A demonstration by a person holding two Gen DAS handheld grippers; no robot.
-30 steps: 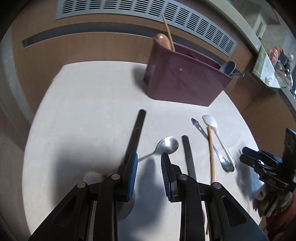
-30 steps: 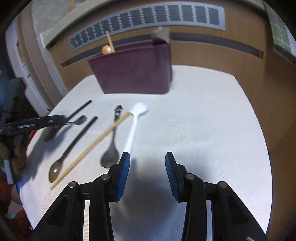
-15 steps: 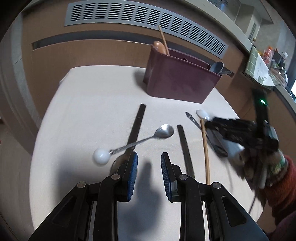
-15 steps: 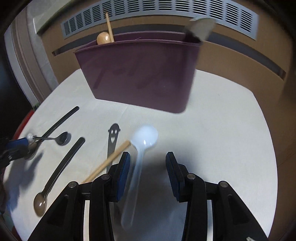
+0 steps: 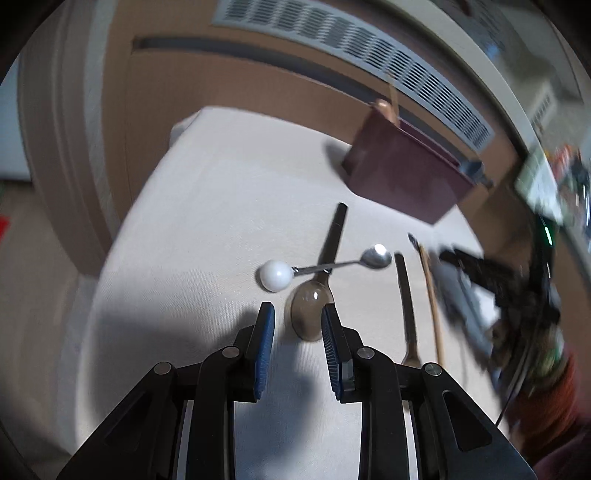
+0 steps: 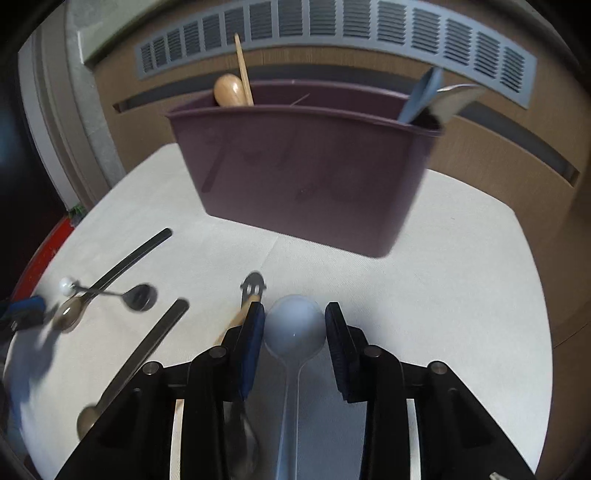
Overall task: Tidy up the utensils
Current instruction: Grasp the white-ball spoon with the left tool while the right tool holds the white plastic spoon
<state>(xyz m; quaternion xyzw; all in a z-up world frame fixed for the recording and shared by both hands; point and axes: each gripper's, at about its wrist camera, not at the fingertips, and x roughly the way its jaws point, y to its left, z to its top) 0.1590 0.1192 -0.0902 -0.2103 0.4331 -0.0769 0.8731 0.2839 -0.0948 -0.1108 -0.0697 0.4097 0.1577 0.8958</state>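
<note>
A maroon utensil caddy (image 6: 310, 177) stands at the back of the round white table (image 6: 461, 295), holding a wooden spoon, a chopstick and two grey utensils. My right gripper (image 6: 295, 325) is open, its jaws on either side of the bowl of a white plastic spoon (image 6: 294, 329) lying on the table. My left gripper (image 5: 297, 325) is open and empty just above a dark-handled spoon (image 5: 310, 310). A small metal spoon with a white ball end (image 5: 325, 264) lies across that spoon's handle. The caddy also shows in the left wrist view (image 5: 402, 177).
A second dark-handled spoon (image 6: 136, 362), a wooden chopstick (image 5: 430, 295) and a steel utensil with a smiley cutout (image 6: 253, 288) lie between the grippers. A wooden wall with a vent grille (image 6: 332, 33) rises behind the table.
My right gripper moved forward and down so the white spoon's bowl now sits between its jaws. My left gripper pulled back and shifted left, bringing the dark spoon's bowl into view.
</note>
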